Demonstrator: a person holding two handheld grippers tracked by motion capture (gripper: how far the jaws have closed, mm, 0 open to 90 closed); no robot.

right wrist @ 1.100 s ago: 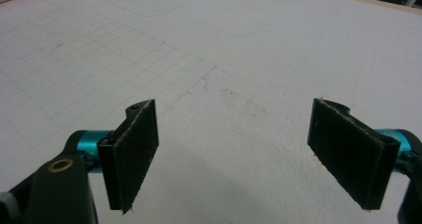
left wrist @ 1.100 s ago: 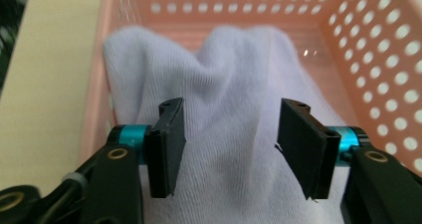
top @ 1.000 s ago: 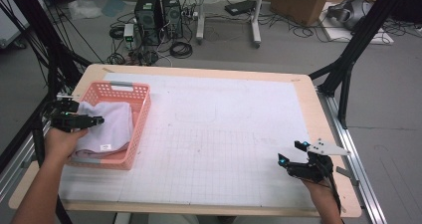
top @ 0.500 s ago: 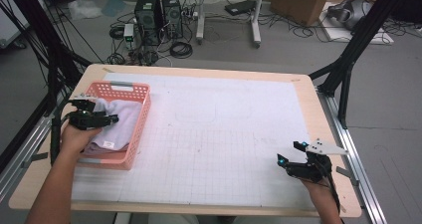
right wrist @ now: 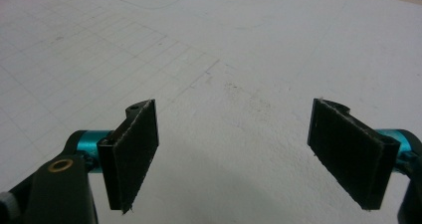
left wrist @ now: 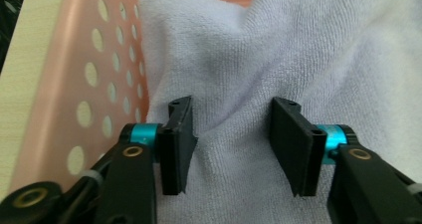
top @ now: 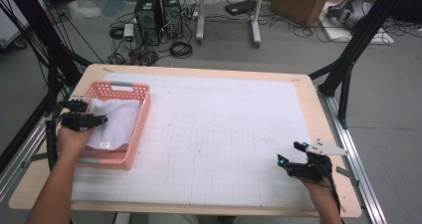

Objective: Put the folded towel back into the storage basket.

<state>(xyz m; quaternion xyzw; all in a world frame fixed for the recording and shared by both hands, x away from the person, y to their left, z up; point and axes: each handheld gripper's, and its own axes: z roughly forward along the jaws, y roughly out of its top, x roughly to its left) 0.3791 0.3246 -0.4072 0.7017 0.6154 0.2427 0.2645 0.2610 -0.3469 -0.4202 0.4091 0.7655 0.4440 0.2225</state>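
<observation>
A pink plastic basket [top: 124, 87] stands at the table's left with a folded white towel [top: 117, 124] inside it. My left gripper [top: 94, 112] reaches over the basket's left wall and rests down on the towel [left wrist: 298, 45]. Its jaws have just been closing and stand partly apart. A soft fold of the cloth lies between the pads [left wrist: 179, 134], which straddle it without clamping it. The basket wall [left wrist: 74, 84] runs along the left of that view. My right gripper [top: 290, 153] rests at the table's front right, jaws wide open over bare mat [right wrist: 239, 154].
A white gridded mat [top: 224, 129] covers the wooden table [top: 318, 114]. Black frame legs stand at both sides. Beyond the far edge, computers, cables and boxes lie on the floor.
My left gripper has edged a little further over the towel and its jaws have narrowed around a fold. The right gripper has not moved.
</observation>
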